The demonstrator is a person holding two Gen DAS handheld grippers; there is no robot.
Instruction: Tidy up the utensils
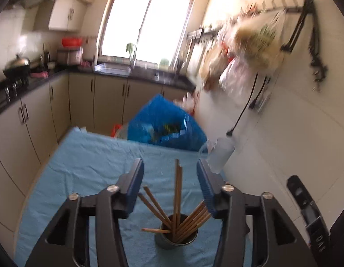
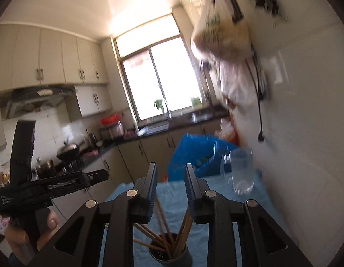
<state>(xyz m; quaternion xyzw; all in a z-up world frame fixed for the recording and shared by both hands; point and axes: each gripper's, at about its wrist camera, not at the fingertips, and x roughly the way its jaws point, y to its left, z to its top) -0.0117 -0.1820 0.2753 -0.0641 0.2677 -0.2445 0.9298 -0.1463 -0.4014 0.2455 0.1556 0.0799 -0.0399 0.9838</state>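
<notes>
A dark metal utensil cup (image 1: 174,240) stands on the blue towel (image 1: 87,166) and holds several wooden chopsticks (image 1: 178,189) that fan out upward. My left gripper (image 1: 170,166) is open and empty, raised above and just behind the cup. In the right wrist view the same cup (image 2: 170,257) with its chopsticks (image 2: 163,222) sits at the bottom. My right gripper (image 2: 171,171) is open and empty above it. The left hand-held gripper body (image 2: 38,184) shows at the left, held by a hand.
A clear glass mug (image 2: 241,169) stands on the towel by the white wall; it shows blurred in the left wrist view (image 1: 221,155). A blue plastic bag (image 1: 165,124) sits beyond the table's far edge. Kitchen counters, stove and sink lie behind. Bags hang on the right wall.
</notes>
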